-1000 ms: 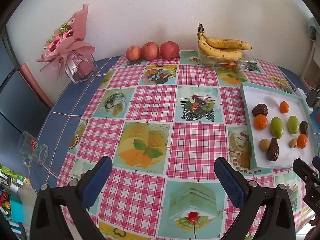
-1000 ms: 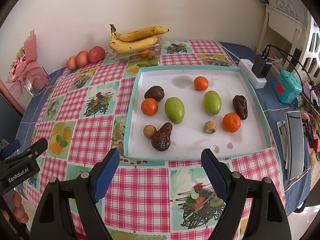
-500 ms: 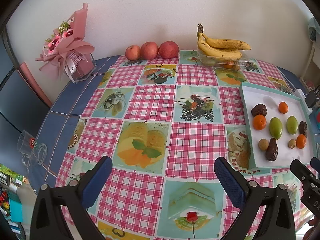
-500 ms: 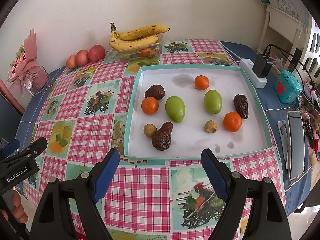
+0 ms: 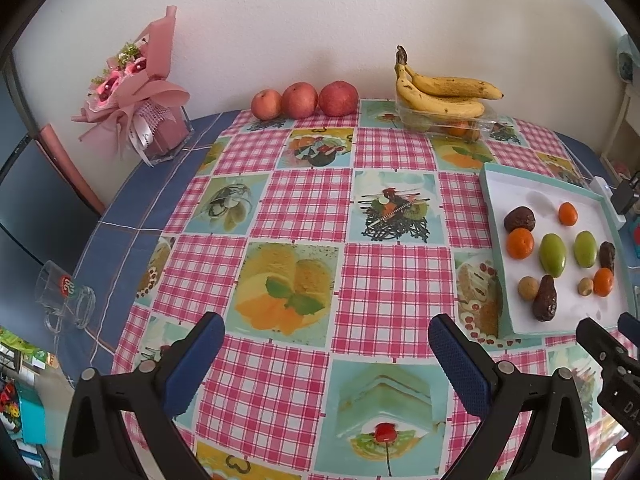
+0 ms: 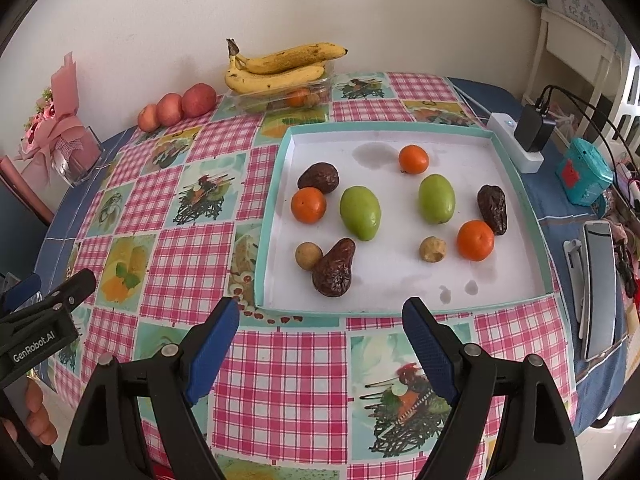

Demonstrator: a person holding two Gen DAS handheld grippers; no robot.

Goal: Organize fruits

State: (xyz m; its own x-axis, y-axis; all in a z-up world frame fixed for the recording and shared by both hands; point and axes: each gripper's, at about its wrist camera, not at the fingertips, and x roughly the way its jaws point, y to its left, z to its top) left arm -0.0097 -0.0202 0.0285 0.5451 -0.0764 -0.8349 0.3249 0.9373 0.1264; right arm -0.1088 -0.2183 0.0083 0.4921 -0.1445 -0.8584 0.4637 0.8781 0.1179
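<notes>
Almost nothing has changed over the last second: the view from your left gripper (image 5: 324, 344) drifts a touch and the fruits sit where they were, so no sorting progress shows. Both grippers hang spread wide and empty over the near bench edge, your right gripper (image 6: 320, 328) just short of the tray (image 6: 276, 216).

All loose fruit lies inside that shallow white tray with a teal rim (card or thin plastic, faint wet stains). It's mixed, not grouped: three glossy round oranges (image 6: 308, 205), two smooth green ovals (image 6: 359, 213), three wrinkled dark pear-shaped fruits (image 6: 334, 269), two small dull tan balls (image 6: 308, 255). One dark fruit touches a tan ball; another touches an orange.

Outside the tray, spotted bananas (image 6: 280, 68) rest on a clear clamshell box and three matte red apples (image 5: 304, 100) line the wall. The bench wears a slick checked oilcloth (image 5: 300, 208).
</notes>
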